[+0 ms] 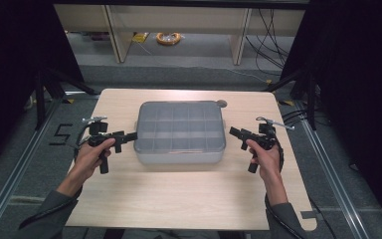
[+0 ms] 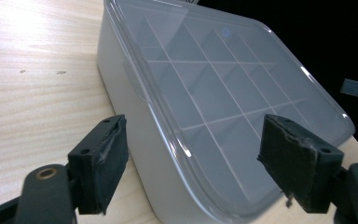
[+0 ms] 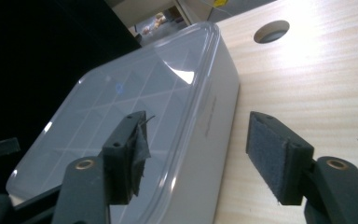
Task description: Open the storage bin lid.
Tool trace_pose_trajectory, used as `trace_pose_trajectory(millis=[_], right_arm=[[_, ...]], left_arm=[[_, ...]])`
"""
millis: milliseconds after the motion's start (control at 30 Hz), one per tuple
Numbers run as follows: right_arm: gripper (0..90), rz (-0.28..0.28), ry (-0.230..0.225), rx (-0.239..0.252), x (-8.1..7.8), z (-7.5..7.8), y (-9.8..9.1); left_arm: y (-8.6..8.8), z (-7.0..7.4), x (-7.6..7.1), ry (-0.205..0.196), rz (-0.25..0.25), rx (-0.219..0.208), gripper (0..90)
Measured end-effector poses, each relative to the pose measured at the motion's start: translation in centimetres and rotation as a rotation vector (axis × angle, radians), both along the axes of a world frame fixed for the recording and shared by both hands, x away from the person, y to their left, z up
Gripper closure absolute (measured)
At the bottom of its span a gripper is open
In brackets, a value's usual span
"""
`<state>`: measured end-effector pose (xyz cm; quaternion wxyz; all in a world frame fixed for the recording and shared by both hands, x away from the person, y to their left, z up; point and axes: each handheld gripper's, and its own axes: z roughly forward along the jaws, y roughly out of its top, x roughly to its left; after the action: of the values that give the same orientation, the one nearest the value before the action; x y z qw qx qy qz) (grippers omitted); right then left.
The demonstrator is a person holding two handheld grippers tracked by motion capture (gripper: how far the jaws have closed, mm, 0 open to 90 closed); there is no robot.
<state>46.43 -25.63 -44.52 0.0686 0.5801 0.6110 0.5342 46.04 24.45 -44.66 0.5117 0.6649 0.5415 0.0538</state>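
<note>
Compartment box [image 1: 180,132], grey with a clear lid over its grid of dividers, sits square in the middle of the table [image 1: 189,199], a touch nearer the far edge than the near one, lid on and flat. Near the table's far right corner there's a round cable hole [image 3: 271,31] in the wood.

Left hand-held gripper [image 1: 127,136] comes in level from the table's left edge, pointing at the box's left wall, its tips just beside that wall. Its jaws stand wide apart with nothing pinched; in the left gripper view the near corner of the box lies between the two black pads [image 2: 103,163], and neither pad presses on it. The left hand [image 1: 92,157] wraps the grip, forearm angling in from the near left corner.

Right hand-held gripper [image 1: 237,133] mirrors it from the table's right edge, aimed at the box's right wall with a clear gap of bare wood between. Jaws parted here as well, holding nothing; in the right gripper view one pad [image 3: 270,156] hangs over the table, the other over the lid's edge. The right hand [image 1: 264,157] holds it level.
</note>
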Motion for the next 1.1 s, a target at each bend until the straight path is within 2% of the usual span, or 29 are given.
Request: trace_pose_trajectory(millis=[33,67,100,133,167,300,333,367,400,433,467,500,533,600,633,667,700,733,767,800,833,900,933,967,1000,1067,1100], right_arm=[[40.0,-0.014,0.04,0.025,0.1,0.2,0.3],[40.0,-0.016,0.036,0.018,0.3,0.1,0.4],[40.0,0.006,0.004,-0.014,0.7,-0.3,0.2],[40.1,0.002,0.013,-0.017,1.0,-0.3,0.4],[40.2,-0.008,0.051,0.021,1.0,-0.1,0.8],[42.2,-0.002,0.062,0.027,1.9,-0.1,1.5],[42.8,0.002,0.067,0.027,2.2,-0.1,1.7],[43.7,0.006,0.05,0.02,2.5,-0.3,1.9],[44.0,0.009,0.052,0.024,2.7,-0.3,2.0],[44.0,-0.002,0.064,0.033,2.8,-0.3,2.3],[44.0,-0.006,0.105,0.054,2.9,-0.4,2.7],[44.1,0.004,0.068,0.032,3.2,-0.8,2.5],[44.4,0.003,0.094,0.055,3.3,-0.9,2.7],[44.7,-0.008,0.104,0.061,3.6,-1.0,2.8],[44.7,-0.005,0.071,0.04,3.8,-1.2,2.7],[44.7,-0.013,0.102,0.061,3.8,-1.1,2.8],[44.7,-0.006,0.087,0.058,4.0,-1.3,2.7],[44.7,-0.009,0.11,0.087,4.0,-1.3,2.8],[44.7,-0.004,0.092,0.081,4.1,-1.4,2.8],[44.7,0.001,0.096,0.081,4.2,-1.4,2.8],[44.7,0.012,0.066,0.051,4.5,-1.7,2.7],[44.6,-0.007,0.122,0.08,4.4,-1.6,3.1],[44.7,-0.001,0.105,0.072,4.6,-1.8,3.1],[45.1,0.002,0.097,0.071,4.8,-2.0,3.1],[45.9,-0.006,0.137,0.097,4.8,-2.0,3.3],[46.3,0.005,0.096,0.07,5.2,-2.4,3.3],[47.5,0.007,0.137,0.117,5.1,-2.3,3.5]], left_arm=[[0.0,-0.1,0.3,0.003,-0.005,0.003,23.2],[-0.1,-0.1,0.5,0.005,0.002,0.001,23.5],[-0.1,-0.2,0.8,0.006,0.003,0.001,24.5],[-0.1,-0.3,1.0,0.012,0.009,-0.001,25.8],[-0.1,-0.3,1.4,0.017,0.006,0.005,25.9],[0.1,-0.4,2.5,0.022,0.02,-0.01,29.4],[0.3,-0.5,2.9,0.027,0.014,-0.001,30.4],[0.2,-0.5,3.1,0.03,0.025,-0.018,31.4],[0.2,-0.6,3.3,0.031,0.021,-0.015,32.4],[0.2,-0.7,3.6,0.037,0.026,-0.016,32.8],[0.1,-0.8,3.8,0.037,0.028,-0.013,32.9],[0.1,-1.0,4.0,0.047,0.035,-0.02,32.9],[0.0,-1.2,4.2,0.055,0.038,-0.03,33.3],[0.0,-1.4,4.5,0.068,0.028,-0.029,34.3],[-0.1,-1.5,4.6,0.07,0.033,-0.034,34.9],[-0.2,-1.6,4.8,0.071,0.027,-0.033,35.9],[-0.2,-1.7,4.9,0.075,0.02,-0.033,36.9],[-0.3,-1.8,5.0,0.074,0.021,-0.036,39.2],[-0.4,-1.8,5.0,0.069,0.011,-0.028,41.8],[-0.5,-1.9,5.1,0.069,0.008,-0.031,42.6],[-0.5,-1.8,5.2,0.07,0.01,-0.029,42.6],[-0.7,-1.9,5.4,0.066,0.031,-0.039,44.1],[-0.6,-1.9,5.4,0.071,0.016,-0.027,44.7],[-0.8,-2.0,5.5,0.071,0.018,-0.034,45.1],[-0.8,-2.1,5.5,0.075,0.005,-0.021,46.2],[-0.8,-2.2,5.7,0.082,0.014,-0.03,46.8],[-0.8,-2.3,5.7,0.088,0.011,-0.026,47.9]])
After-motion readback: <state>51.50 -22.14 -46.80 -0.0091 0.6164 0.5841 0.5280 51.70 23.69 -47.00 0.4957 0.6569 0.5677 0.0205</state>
